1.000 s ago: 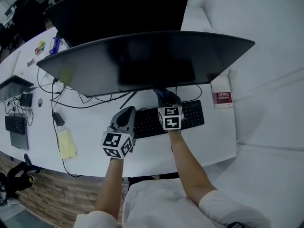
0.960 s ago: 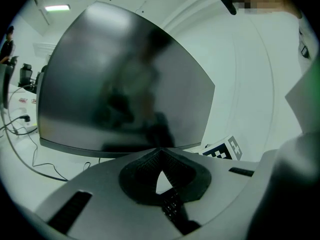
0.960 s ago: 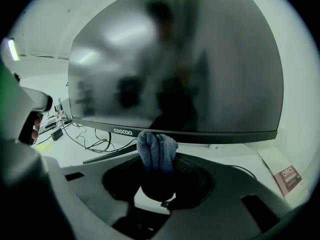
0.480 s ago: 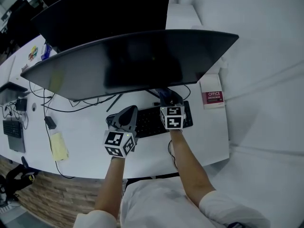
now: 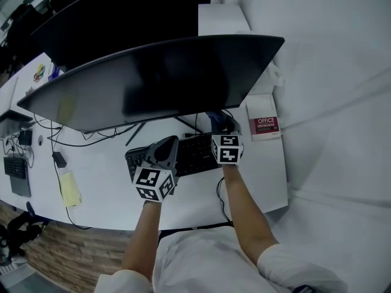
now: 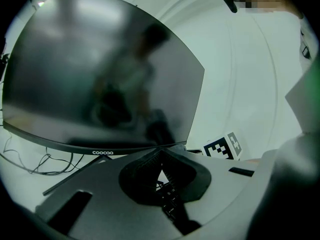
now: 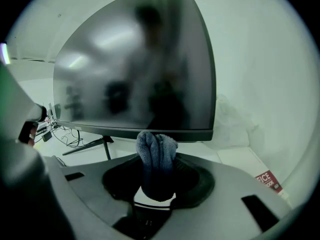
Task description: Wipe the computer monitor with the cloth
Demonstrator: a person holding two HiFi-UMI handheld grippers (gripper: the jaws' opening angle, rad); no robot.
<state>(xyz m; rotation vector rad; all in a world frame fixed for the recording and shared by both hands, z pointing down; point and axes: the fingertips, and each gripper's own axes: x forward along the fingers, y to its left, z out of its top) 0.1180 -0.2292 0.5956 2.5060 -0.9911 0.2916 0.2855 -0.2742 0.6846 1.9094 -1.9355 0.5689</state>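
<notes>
With the right gripper (image 7: 157, 176) clamped on the bunched blue-grey fleecy cloth (image 7: 157, 151) near the wide black curved monitor (image 7: 140, 69), and the left gripper (image 6: 160, 156) closed on nothing, raise it flat against that monitor, then sweep lightly across.

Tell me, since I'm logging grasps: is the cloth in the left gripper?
No: the cloth is clamped in the right gripper; the left gripper is shut and empty.
</notes>
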